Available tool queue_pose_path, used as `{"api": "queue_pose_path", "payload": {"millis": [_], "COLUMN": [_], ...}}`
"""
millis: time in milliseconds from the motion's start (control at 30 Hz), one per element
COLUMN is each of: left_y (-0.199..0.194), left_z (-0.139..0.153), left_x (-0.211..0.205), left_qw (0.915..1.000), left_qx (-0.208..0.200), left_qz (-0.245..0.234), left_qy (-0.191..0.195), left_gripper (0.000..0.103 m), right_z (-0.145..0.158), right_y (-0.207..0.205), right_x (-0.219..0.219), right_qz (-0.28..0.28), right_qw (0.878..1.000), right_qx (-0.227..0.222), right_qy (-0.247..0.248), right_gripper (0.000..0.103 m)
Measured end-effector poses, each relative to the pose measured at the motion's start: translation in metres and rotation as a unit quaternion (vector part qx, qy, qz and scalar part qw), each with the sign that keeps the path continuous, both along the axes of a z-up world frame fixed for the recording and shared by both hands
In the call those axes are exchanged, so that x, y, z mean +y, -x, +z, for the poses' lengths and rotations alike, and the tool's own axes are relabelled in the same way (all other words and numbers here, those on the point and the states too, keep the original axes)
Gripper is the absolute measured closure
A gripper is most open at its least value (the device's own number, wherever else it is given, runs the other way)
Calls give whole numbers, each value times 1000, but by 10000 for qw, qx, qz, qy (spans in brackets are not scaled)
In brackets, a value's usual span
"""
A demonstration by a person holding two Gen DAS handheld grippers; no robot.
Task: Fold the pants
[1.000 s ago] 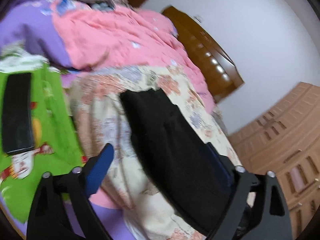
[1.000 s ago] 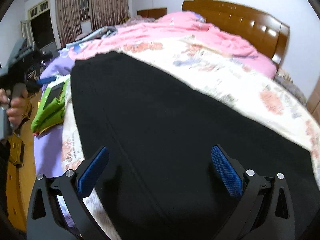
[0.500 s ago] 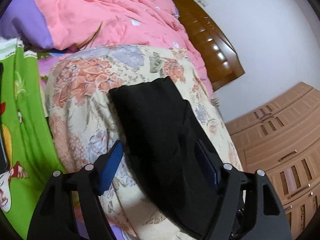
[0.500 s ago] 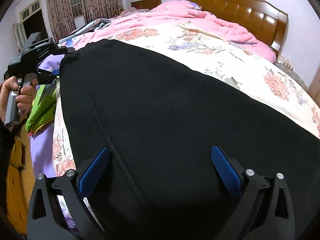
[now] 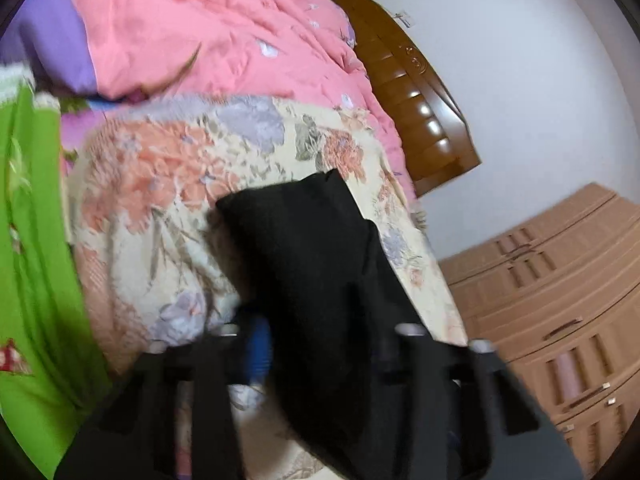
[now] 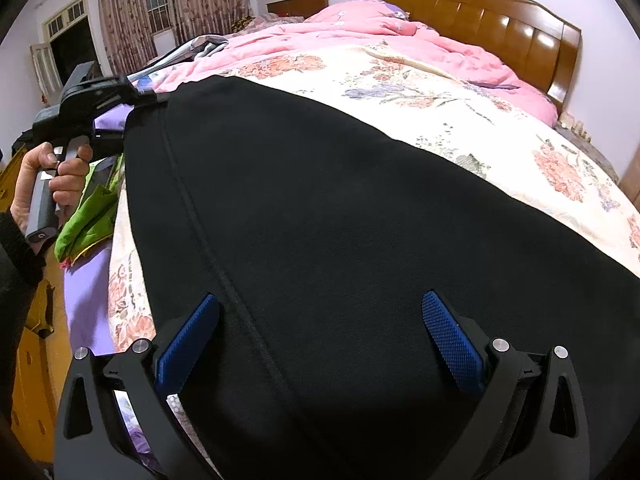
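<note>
Black pants lie spread flat on the floral bedspread. My right gripper hovers open over their near end, blue pads wide apart with the cloth below them. My left gripper is closing on the pants' far edge; black cloth fills the gap between its jaws and hides the right pad. In the right wrist view a hand holds the left gripper, whose tips sit at the pants' far left corner.
A pink quilt is bunched toward the wooden headboard. A green cloth and a purple sheet lie along the bed's left side. A wardrobe stands to the right.
The left gripper came in lower onto the pants' far edge and its jaws narrowed from wide apart to close around the black cloth. The right gripper stayed open over the pants.
</note>
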State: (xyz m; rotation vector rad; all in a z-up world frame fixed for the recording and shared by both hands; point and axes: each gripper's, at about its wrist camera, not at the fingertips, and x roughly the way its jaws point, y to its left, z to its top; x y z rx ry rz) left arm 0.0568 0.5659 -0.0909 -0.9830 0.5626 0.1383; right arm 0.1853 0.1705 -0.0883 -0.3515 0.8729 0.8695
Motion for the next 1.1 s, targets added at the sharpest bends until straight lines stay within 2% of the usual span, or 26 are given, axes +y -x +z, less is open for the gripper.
{"api": "queue_pose_path", "payload": {"millis": [167,233,300,367,400,433,500,533,633,733,767,833,867,900,933,967,1033,1100], "left_y": [4,3,0,1,2,4,8,9,9,14,17,19,21,23,24,25,23,18], "left_z": [32,42,52,61,65,70,77,79,89,108,121,138,150,158,162,165,159,137], "left_x": [-22,-29,-33,-37,-37,-37,-37,-37,-50,-75,-93,-125,-155,-182,-205,-245,-296,-358], "left_qw": [9964,9939,9908,9886,9883,9876,9861,9857,9786,9715,9664,9567,9457,9344,9247,9057,8845,8546], "left_qx": [-37,-41,-35,-76,-124,-180,-202,-205,-136,-401,-531,-718,-835,-918,-982,-1075,-1181,-1199], "left_qz": [45,93,148,180,188,204,195,157,12,21,-9,-151,-310,-467,-611,-873,-1233,-1752], "left_qy": [-850,-1102,-1345,-1492,-1509,-1549,-1639,-1664,-2055,-2337,-2516,-2816,-3125,-3410,-3627,-4007,-4342,-4739], "left_gripper": [78,79,80,80,81,89,93,93,93,93,93,93,93,93,93,93,93,92], "right_z": [17,25,30,23,9,-4,-8,-9,-13,-12,-8,18,30,45,57,67,85,96], "right_y": [-10,-14,-15,-16,-18,-19,-24,-24,-23,-26,-29,-41,-47,-50,-50,-49,-50,-43], "right_x": [5,27,57,85,98,103,98,98,101,99,93,50,24,-16,-47,-77,-136,-185], "right_qz": [37,120,427,709,882,963,941,934,931,922,863,245,-121,-616,-920,-1163,-1636,-1991], "right_qw": [9994,9997,9990,9968,9944,9928,9945,9946,9944,9950,9960,9958,9901,9778,9674,9571,9425,9305], "right_qx": [155,49,-89,-216,-122,22,139,147,60,86,104,292,480,571,537,464,286,90], "right_qy": [-303,-219,-36,283,563,717,436,427,495,378,183,-828,-1316,-1920,-2300,-2613,-2899,-3074], "right_gripper": [4,4,4,4,4,5,4,4,4,4,5,6,6,6,5,5,5,5]}}
